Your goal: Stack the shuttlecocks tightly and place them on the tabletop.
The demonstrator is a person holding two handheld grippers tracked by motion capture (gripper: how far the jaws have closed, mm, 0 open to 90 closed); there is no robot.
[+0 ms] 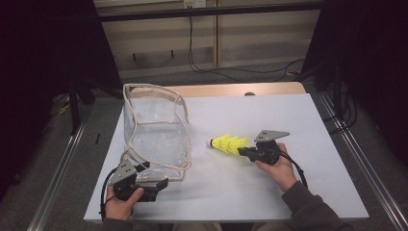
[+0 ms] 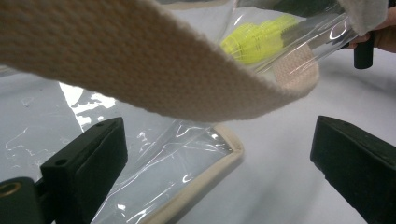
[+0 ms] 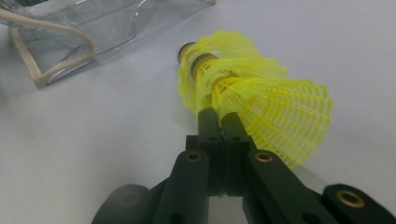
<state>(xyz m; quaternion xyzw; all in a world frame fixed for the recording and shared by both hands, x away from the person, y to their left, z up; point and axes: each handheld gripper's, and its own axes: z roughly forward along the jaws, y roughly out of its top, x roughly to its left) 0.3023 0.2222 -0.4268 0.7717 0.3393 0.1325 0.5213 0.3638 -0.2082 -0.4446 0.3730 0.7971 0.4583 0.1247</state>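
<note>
- While my right gripper (image 1: 246, 151) stays out of it, jaws clamped on the skirt, the yellow shuttlecock stack (image 1: 230, 143) lies mid-table, cork tips toward nine o'clock.
- At nine o'clock from it stands the clear bag (image 1: 156, 132), well apart.
- My left gripper (image 1: 162, 184), jaws wide and holding nothing, sits at the bag's six o'clock corner, under its strap (image 2: 154, 70).
- All rests on the white table (image 1: 288, 120).

1. Shuttlecocks (image 1: 229, 143): three yellow ones, nested in a row, right of the high view's centre.
2. Clear bag (image 1: 156, 132): one, with cream webbing trim, left of centre.
3. Tongs: two, left tongs (image 1: 161, 184) at lower left, right tongs (image 1: 243, 151) right of centre.
4. Surface (image 1: 269, 115): one, white.
</note>
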